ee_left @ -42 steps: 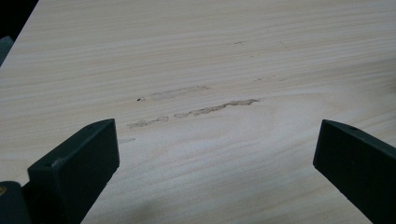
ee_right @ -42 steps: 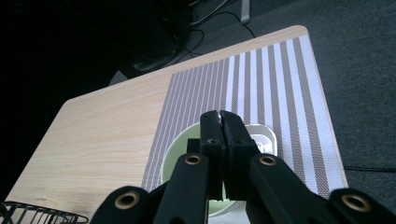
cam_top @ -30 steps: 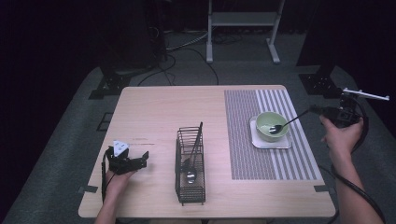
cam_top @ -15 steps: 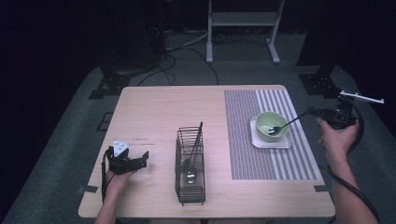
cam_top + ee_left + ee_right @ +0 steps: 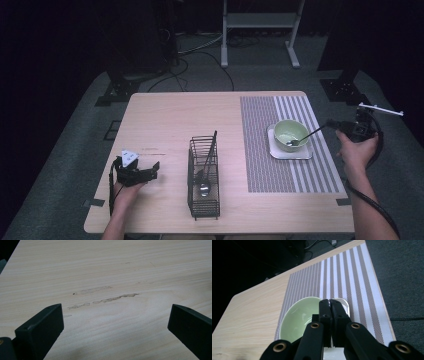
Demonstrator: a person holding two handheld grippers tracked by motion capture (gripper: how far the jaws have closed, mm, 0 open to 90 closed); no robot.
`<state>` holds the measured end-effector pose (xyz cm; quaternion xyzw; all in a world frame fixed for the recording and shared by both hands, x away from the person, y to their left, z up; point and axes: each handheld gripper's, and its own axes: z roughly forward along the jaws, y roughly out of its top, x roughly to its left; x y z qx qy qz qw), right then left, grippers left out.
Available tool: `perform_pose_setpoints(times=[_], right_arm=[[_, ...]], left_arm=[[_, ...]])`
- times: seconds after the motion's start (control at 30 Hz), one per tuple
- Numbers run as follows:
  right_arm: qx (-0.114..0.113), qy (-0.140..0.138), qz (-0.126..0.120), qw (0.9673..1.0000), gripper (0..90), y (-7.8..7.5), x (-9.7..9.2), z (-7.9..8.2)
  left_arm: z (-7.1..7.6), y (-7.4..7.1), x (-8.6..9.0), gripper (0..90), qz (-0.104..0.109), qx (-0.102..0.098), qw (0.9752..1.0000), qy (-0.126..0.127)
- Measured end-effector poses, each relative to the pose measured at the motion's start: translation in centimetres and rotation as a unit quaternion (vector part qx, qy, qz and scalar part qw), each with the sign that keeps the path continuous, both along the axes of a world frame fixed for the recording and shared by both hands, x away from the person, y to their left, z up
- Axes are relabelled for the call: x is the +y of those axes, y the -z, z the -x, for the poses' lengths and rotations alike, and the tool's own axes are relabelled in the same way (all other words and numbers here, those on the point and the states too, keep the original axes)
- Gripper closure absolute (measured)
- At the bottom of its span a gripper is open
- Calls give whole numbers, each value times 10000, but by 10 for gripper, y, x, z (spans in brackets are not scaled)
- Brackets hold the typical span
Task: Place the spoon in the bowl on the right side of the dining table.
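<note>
Dark carpet and black stands surround a pale wooden surface (image 5: 165, 125) with a striped placemat (image 5: 260, 150) covering its right part. On the placemat sits a white square plate (image 5: 305, 154), and on the plate a light green bowl (image 5: 290, 131). A spoon (image 5: 302, 137) rests with its head inside the bowl, its handle reaching right, off the surface's edge, to the right tongs (image 5: 331, 123). In the right gripper view those tongs (image 5: 330, 301) are clenched tight with their tips over the bowl's (image 5: 298, 320) rim; the spoon handle between them cannot be made out there. Near the front middle of the surface stands a black wire basket (image 5: 204, 182) holding a ladle (image 5: 204, 185) and a dark utensil that leans out of its top. Well to the left, the left tongs (image 5: 155, 167) rest low on the bare wood, released, jaws wide apart over a scuffed patch (image 5: 105, 298).
</note>
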<state>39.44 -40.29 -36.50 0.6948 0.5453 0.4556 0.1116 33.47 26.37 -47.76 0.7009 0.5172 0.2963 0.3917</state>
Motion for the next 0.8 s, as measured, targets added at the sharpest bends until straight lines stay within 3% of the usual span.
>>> perform_pose_setpoints(times=[0.27,0.8], right_arm=[[1,-2,-320,9995,878,15,-5,-2],[153,-7,-369,9992,847,28,-5,0]], left_arm=[[-1,0,0,0,-9,12,10000,2],[0,0,-1,0,-29,-27,10000,19]])
